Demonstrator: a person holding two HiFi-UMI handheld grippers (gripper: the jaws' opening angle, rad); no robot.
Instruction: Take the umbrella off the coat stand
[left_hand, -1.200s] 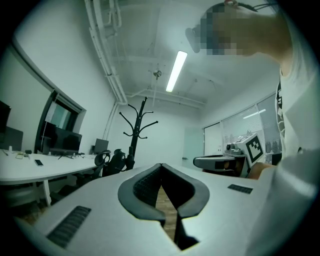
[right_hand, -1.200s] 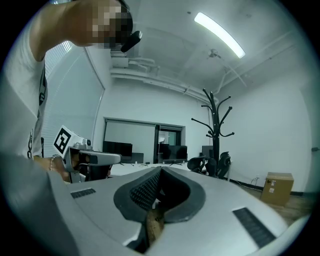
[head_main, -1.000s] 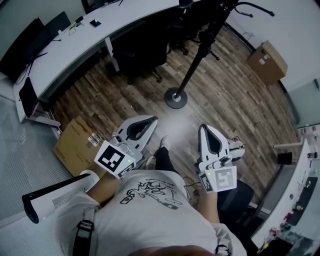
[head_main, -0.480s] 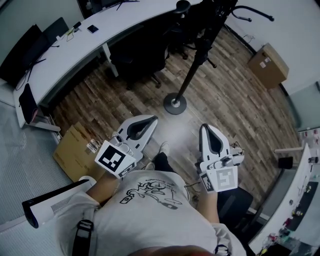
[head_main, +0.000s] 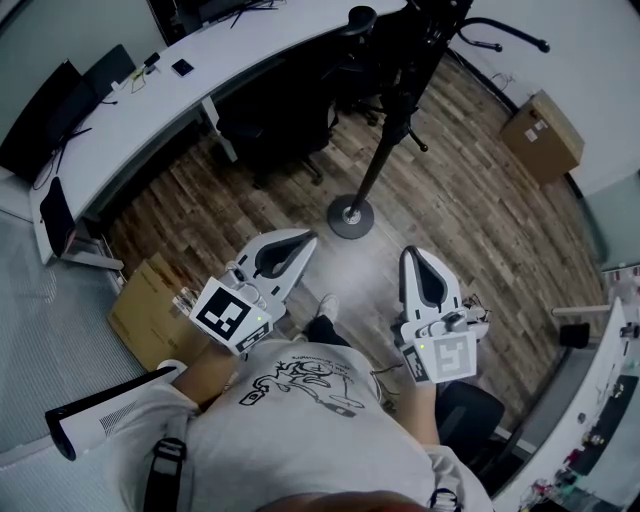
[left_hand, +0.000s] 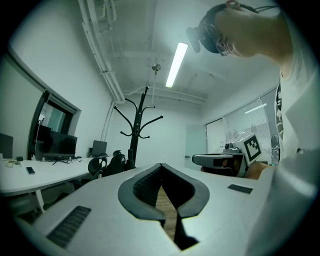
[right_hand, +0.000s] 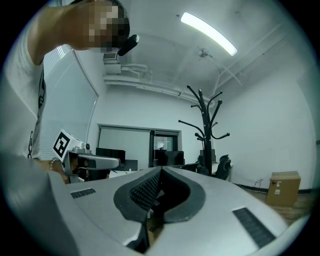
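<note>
The left gripper (left_hand: 161, 167) is pressed together: its jaws meet at the tip and nothing is held between them. The right gripper (right_hand: 161, 171) is closed in the same way and is also empty. Both are pointed level towards the upper middle of the head view. Their shells are smooth, pale plastic, and the pads (left_hand: 145, 187) are dark and ribbed.

Beyond them a wooden plank floor (head_main: 470, 210) is seen. On it stands the coat stand (head_main: 385, 130), a thin black pole on a round base (head_main: 350, 217), with curved hooks at the top. It is well apart from both grippers.

The umbrella cannot be told apart from the stand in any view. The hooks shown in the two gripper views look bare, and only a dark mass is seen at the top edge of the head view.

It is judged that the umbrella will be light, with a stiff shaft and soft, slippery cloth. It should be taken at the handle or on the shaft just below it, not on the cloth, and lifted clear of its hook.

At upper left a long white table (head_main: 150, 110) with dark office chairs (head_main: 280, 110) is found, and at upper right a cardboard box (head_main: 543, 135).
</note>
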